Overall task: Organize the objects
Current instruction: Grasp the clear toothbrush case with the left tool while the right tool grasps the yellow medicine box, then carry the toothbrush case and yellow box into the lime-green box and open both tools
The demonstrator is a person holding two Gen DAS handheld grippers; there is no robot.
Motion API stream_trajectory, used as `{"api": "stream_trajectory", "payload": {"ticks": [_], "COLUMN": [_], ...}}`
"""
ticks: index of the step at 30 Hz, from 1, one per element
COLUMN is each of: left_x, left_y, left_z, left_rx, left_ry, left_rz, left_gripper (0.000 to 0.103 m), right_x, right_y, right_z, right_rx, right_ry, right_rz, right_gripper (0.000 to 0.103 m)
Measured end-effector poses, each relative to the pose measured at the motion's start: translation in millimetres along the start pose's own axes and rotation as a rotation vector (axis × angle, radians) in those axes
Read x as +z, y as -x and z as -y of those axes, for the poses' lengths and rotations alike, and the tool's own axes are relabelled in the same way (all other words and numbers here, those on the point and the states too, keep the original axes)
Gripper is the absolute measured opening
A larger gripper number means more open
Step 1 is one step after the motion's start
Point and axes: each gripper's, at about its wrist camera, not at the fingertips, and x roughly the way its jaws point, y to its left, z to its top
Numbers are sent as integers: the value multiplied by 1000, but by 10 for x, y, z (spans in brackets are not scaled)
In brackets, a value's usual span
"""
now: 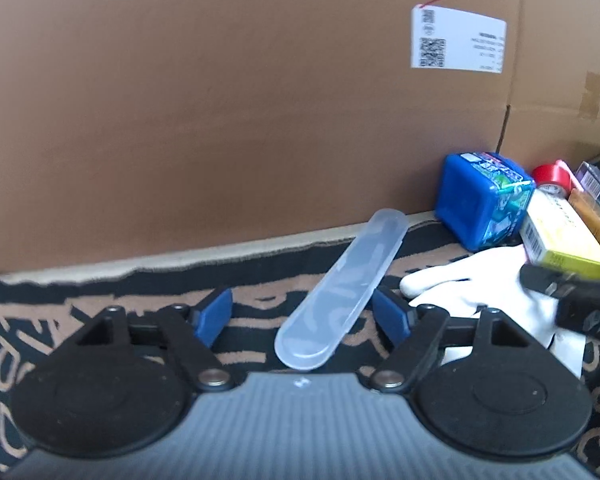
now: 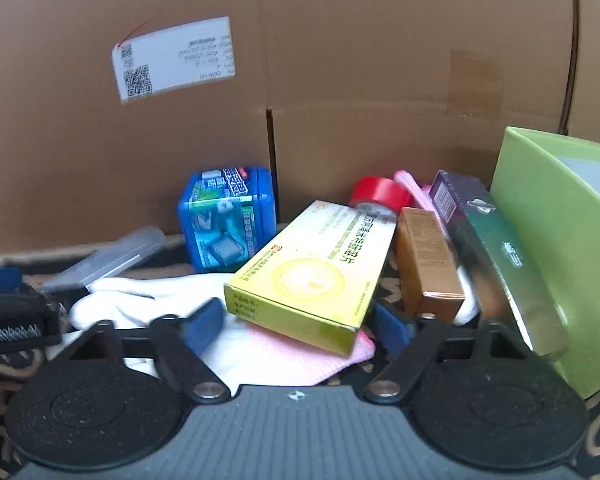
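Most of the sorting looks undone — nearly everything lies loose on the patterned mat [image 1: 100, 320] in front of the cardboard box wall [image 1: 220, 120]. In the left wrist view the left gripper [image 1: 302, 314] has its blue fingers spread wide on either side of a translucent plastic case [image 1: 340, 288], which lies diagonally across the centre of the frame; neither pad touches it as far as I can tell. To the right sit a blue tub [image 1: 484, 200] and a white glove [image 1: 472, 280].

In the right wrist view the right gripper [image 2: 298, 326] is likewise spread, its fingers flanking the near end of a yellow box [image 2: 312, 272] without clamping it. That box rests on a pink cloth [image 2: 300, 360]. Beside it, toward the right of the frame, are an orange-brown box [image 2: 428, 264], a dark long box [image 2: 496, 260] and a red tape roll [image 2: 380, 192], crowded against a green bin [image 2: 556, 240]. The bin's inside is barely visible, so what already sits in it I cannot tell — judging by the pile, the bulk of the task remains
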Motion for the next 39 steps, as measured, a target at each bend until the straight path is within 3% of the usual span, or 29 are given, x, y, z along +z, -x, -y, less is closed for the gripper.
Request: {"api": "stream_trajectory", "payload": {"ticks": [3, 7, 13, 20, 26, 28, 30, 36, 38, 39], "left_x": [7, -26, -251, -679, -883, -896, -858, -742, -717, -704], "left_y": [11, 71, 406, 998, 1411, 1473, 1477, 1276, 1189, 1180], "left_z": [-50, -48, 114, 323, 624, 783, 920, 1048, 1047, 1044], "left_rx": [-16, -36, -61, -96, -211, -194, -156, -66, -66, -76], "left_ry": [4, -11, -63, -56, -45, -77, -117, -112, -97, -87], "left_rz": [11, 10, -9, -47, -121, -123, -95, -118, -122, -123], "left_gripper": [54, 46, 26, 26, 28, 48, 60, 60, 53, 45], "right_x": [-19, -95, -300, -643, -818, -790, -731, -684, -672, -670], "right_y": [56, 243, 744, 1283, 1565, 1560, 1521, 1319, 1225, 1217], "right_z": [114, 193, 428, 954, 1312, 1342, 1327, 1277, 1279, 1288], "right_rx": [27, 82, 260, 295, 220, 177, 166, 150, 151, 154], "right_ry": [6, 46, 177, 249, 286, 264, 234, 220, 209, 202], "right_rz": [-2, 14, 2, -61, -73, -50, -27, -30, -65, -69], "right_gripper": [76, 75, 75, 75, 76, 82, 85, 85, 85, 85]}}
